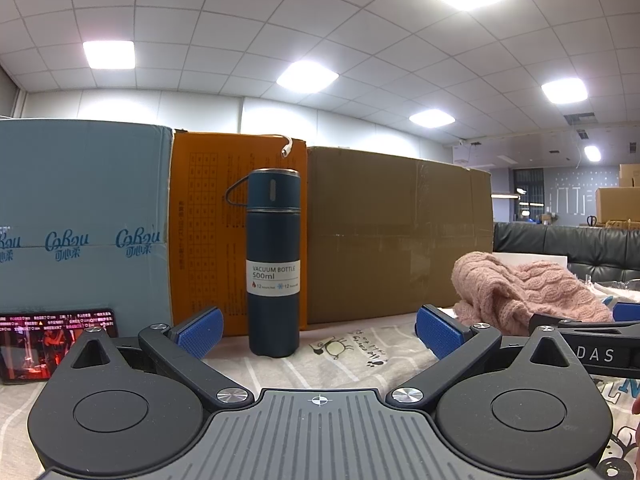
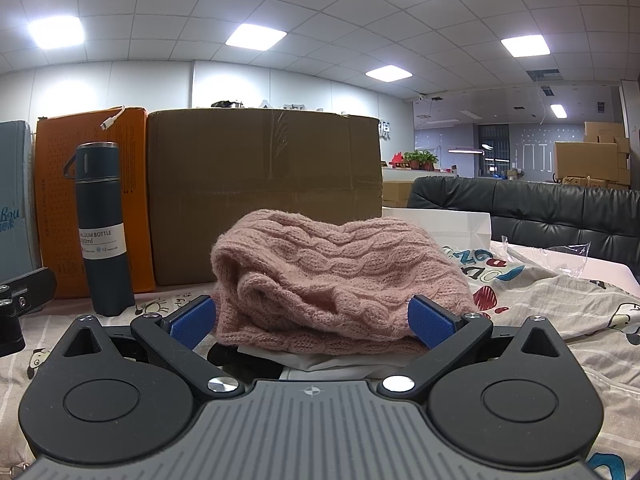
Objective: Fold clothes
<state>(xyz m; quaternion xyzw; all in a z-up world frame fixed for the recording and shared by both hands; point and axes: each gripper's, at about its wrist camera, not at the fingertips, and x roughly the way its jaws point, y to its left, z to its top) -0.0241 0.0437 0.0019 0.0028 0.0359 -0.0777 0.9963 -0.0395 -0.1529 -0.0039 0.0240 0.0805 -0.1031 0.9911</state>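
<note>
A pink cable-knit sweater (image 2: 332, 276) lies bunched in a heap on the printed bedsheet (image 2: 560, 312), on top of a white garment (image 2: 320, 360) whose edge shows beneath it. My right gripper (image 2: 312, 320) is open, its blue pads on either side of the heap's near edge, not closed on it. In the left wrist view the same sweater (image 1: 528, 288) sits off to the right. My left gripper (image 1: 318, 330) is open with nothing between its fingers, facing a dark blue vacuum bottle (image 1: 273, 264). The right gripper's black body (image 1: 592, 344) shows at that view's right edge.
Blue (image 1: 80, 220), orange (image 1: 200, 232) and brown (image 1: 400, 236) cartons form a wall at the back of the surface. A phone with a lit screen (image 1: 48, 340) leans at the left. A black leather sofa (image 2: 540, 212), a white box (image 2: 448, 220) and crumpled plastic wrap (image 2: 560, 256) lie to the right.
</note>
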